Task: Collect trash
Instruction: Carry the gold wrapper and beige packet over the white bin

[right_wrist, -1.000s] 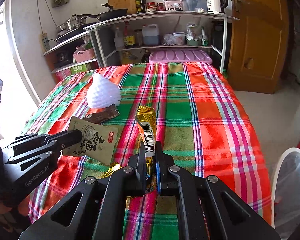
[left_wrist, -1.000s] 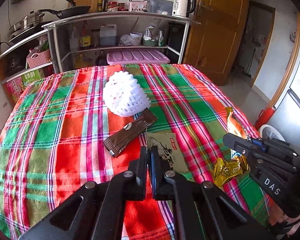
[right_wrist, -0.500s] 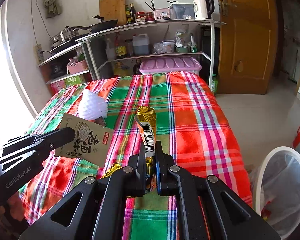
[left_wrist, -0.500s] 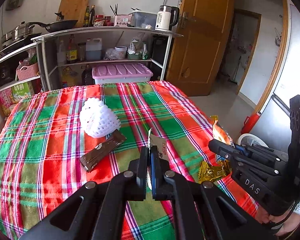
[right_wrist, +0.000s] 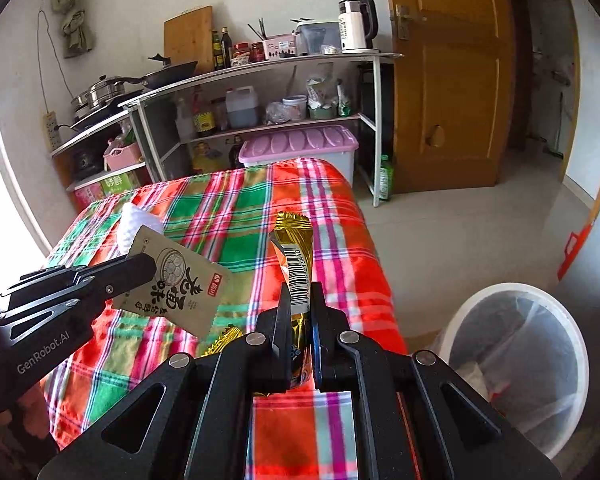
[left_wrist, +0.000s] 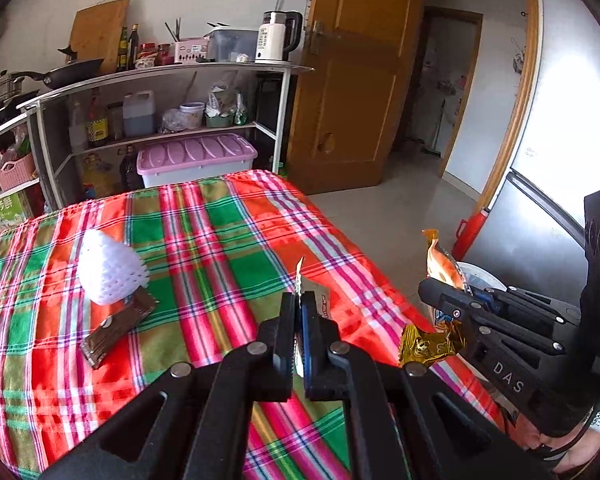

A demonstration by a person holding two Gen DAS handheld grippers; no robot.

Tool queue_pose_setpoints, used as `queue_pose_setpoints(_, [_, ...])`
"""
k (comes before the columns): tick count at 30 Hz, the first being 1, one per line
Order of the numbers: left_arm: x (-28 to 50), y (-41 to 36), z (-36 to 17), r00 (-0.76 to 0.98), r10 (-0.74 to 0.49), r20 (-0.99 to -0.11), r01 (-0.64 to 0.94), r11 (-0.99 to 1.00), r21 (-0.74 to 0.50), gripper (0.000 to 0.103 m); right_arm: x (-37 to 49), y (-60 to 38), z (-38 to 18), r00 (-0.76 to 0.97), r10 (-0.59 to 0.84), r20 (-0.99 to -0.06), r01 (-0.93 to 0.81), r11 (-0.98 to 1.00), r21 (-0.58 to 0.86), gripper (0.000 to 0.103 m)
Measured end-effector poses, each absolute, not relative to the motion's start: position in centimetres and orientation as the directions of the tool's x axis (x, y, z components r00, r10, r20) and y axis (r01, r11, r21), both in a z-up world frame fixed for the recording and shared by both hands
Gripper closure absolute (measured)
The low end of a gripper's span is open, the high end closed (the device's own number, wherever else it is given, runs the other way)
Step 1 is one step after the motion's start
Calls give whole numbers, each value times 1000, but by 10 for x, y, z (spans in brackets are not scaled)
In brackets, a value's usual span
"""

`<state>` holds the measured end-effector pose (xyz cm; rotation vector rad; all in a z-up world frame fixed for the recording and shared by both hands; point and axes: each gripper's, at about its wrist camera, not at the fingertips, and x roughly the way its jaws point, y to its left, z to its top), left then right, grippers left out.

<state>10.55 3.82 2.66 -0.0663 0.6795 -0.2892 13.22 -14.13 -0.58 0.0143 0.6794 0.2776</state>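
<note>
My left gripper is shut on a beige sachet, held edge-on above the plaid tablecloth. In the right wrist view the left gripper carries it flat-on, printed with dark characters. My right gripper is shut on a gold snack wrapper with a barcode, lifted over the table's right edge. The left wrist view shows the right gripper with the crumpled gold wrapper hanging from it. A white foam net and a brown wrapper lie on the cloth.
A white-rimmed bin with a clear liner stands on the floor right of the table. Behind the table are a metal shelf rack with kitchenware and a pink-lidded box. A wooden door and a fridge stand at the right.
Both grippers have risen and swung right, each carrying its wrapper off the cloth. The bin has come further into the right wrist view; the net and brown wrapper stayed put.
</note>
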Motion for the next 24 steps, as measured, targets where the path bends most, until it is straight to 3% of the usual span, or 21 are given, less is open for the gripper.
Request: queue_pose_setpoints(24, [113,-135,28,617,-476,-627,500,852,-155,100,100,-308,2,779,-2,-627,59,996,70,96])
